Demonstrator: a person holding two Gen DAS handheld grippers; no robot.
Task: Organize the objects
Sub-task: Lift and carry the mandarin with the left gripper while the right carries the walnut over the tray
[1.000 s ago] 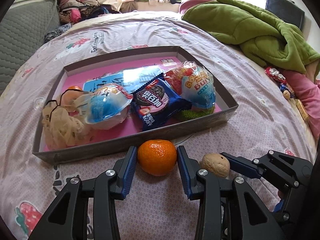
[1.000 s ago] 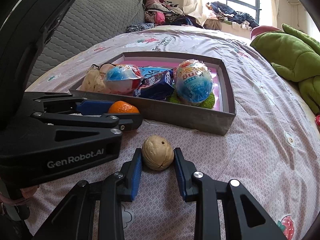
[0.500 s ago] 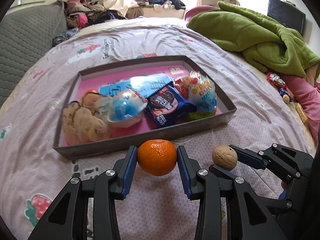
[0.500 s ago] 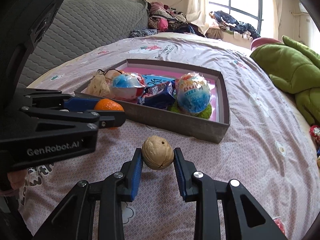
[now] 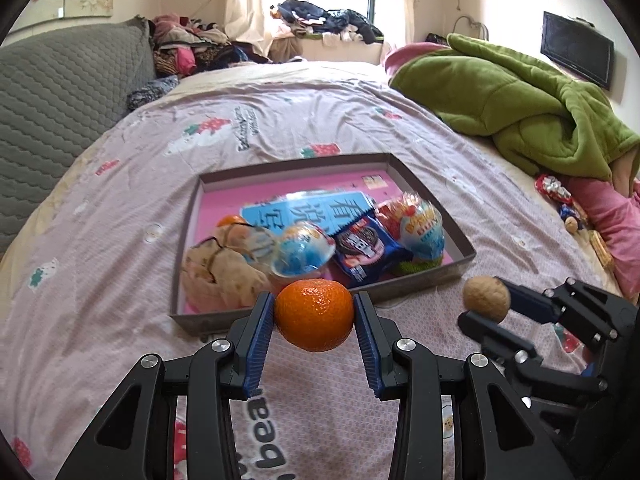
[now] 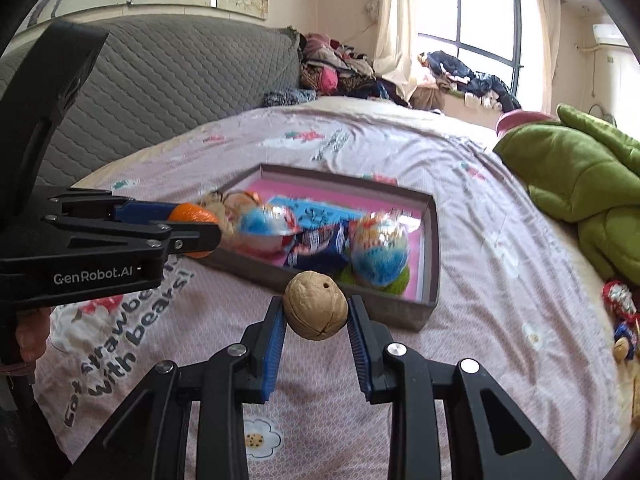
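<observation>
Left wrist view: my left gripper [image 5: 314, 315] is clamped on a round orange mandarin [image 5: 314, 314], hanging just short of the grey cardboard tray's [image 5: 460, 272] near wall; several snacks already lie inside.

Right wrist view: my right gripper [image 6: 316, 312] pinches a tan walnut [image 6: 315, 305], seam toward me, small hole up, likewise short of the tray; both remain to be placed.

Snacks [image 5: 360, 246] in tray [image 5: 460, 236]; blanket [image 5: 520, 100] right.

The left gripper [image 5: 314, 318] points downward over the bed, its blue pads [image 5: 260, 328] pressed against a mandarin [image 5: 315, 314]. Just beside it, the right gripper [image 6: 316, 312] tilts likewise, jaws clamped on a walnut [image 6: 315, 305], both raised off the bedspread.
</observation>
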